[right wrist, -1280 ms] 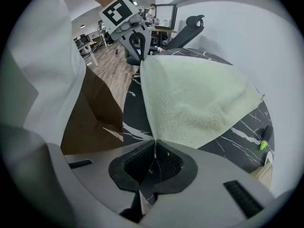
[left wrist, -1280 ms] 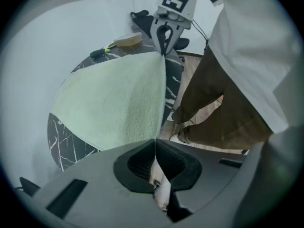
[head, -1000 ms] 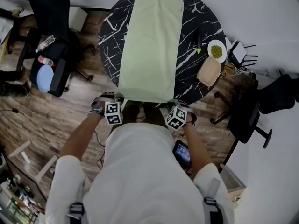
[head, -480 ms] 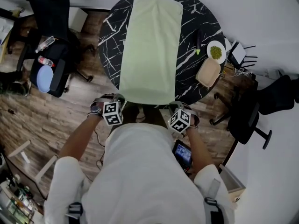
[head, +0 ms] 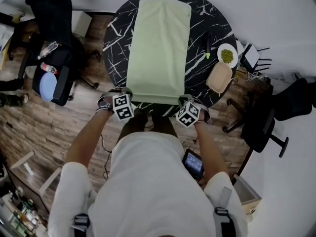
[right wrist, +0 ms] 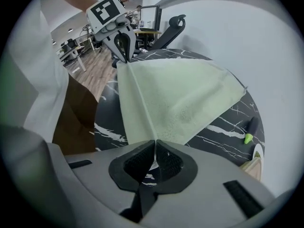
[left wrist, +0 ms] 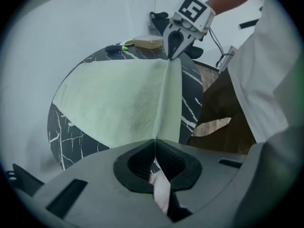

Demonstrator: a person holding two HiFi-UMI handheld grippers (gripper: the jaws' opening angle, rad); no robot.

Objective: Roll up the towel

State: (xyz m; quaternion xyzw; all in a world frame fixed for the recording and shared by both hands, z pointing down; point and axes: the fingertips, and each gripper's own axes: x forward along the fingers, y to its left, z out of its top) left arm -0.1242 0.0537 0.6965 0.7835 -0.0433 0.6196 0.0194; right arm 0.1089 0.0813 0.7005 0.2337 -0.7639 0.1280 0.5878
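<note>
A pale green towel [head: 159,48] lies lengthwise on the round black marble table [head: 212,21]. Its near edge is lifted and folded back a little over the cloth. My left gripper [head: 126,95] pinches the near left corner, and my right gripper [head: 182,101] pinches the near right corner. In the left gripper view the towel [left wrist: 118,103] runs from the shut left gripper [left wrist: 154,144] to the right gripper [left wrist: 172,56] opposite. In the right gripper view the towel [right wrist: 180,99] stretches from the shut right gripper [right wrist: 155,146] to the left gripper [right wrist: 126,58].
On the table's right side lie a dark pen-like tool with a green tip [head: 209,44], a white plate of green food [head: 228,55] and a beige container [head: 220,76]. Black office chairs [head: 52,43] [head: 269,122] stand left and right of the table. A phone [head: 192,163] sticks out at my hip.
Both grippers have moved forward over the table edge, carrying the towel's near edge with them. That edge now lies folded back on the cloth instead of hanging off the table.
</note>
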